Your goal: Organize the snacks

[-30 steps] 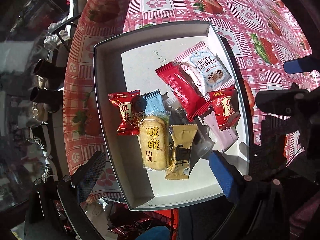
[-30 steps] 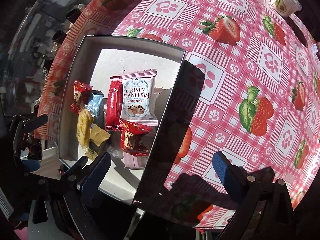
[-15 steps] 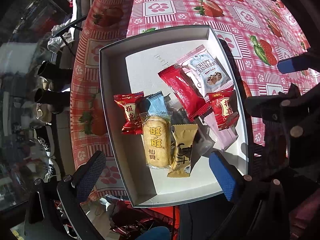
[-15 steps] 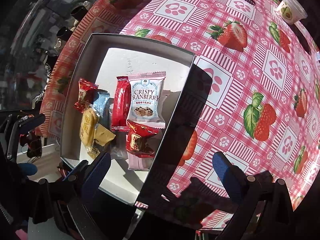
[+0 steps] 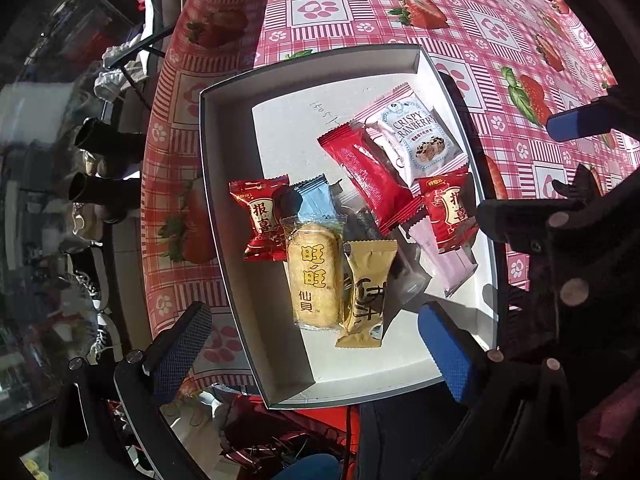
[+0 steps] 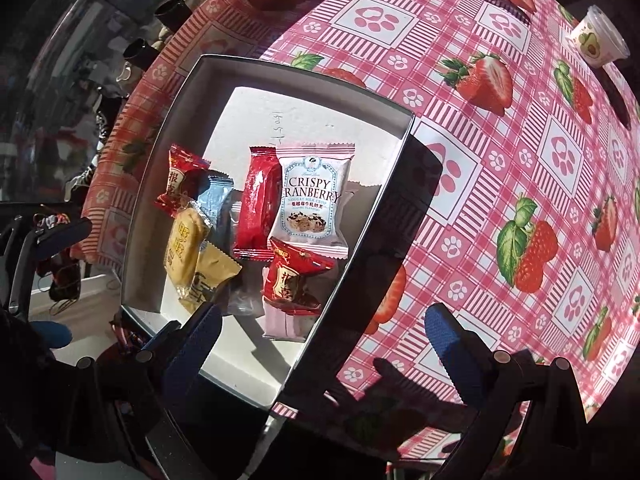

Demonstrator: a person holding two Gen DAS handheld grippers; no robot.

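The white box (image 5: 224, 216) sits near the edge of the table, and its walls stand up all around. The snacks (image 5: 316, 276) lie bunched in the middle of it, with bare floor left at the far end and along the near wall. The left gripper (image 5: 316, 340) hangs wide above the box, holding nothing. The right gripper (image 6: 320, 344) is wide too, over the box's right wall. A strawberry tablecloth (image 6: 500, 152) covers the table, and a small cup (image 6: 598, 38) stands far off.

We see pink-checked tablecloth (image 6: 500, 152) with strawberries and paw prints; white box (image 5: 240, 280), grey rim; red (image 5: 366, 176), pale blue (image 5: 316, 202), gold (image 5: 366, 292) wrappers; blue tool pads (image 5: 448, 356).
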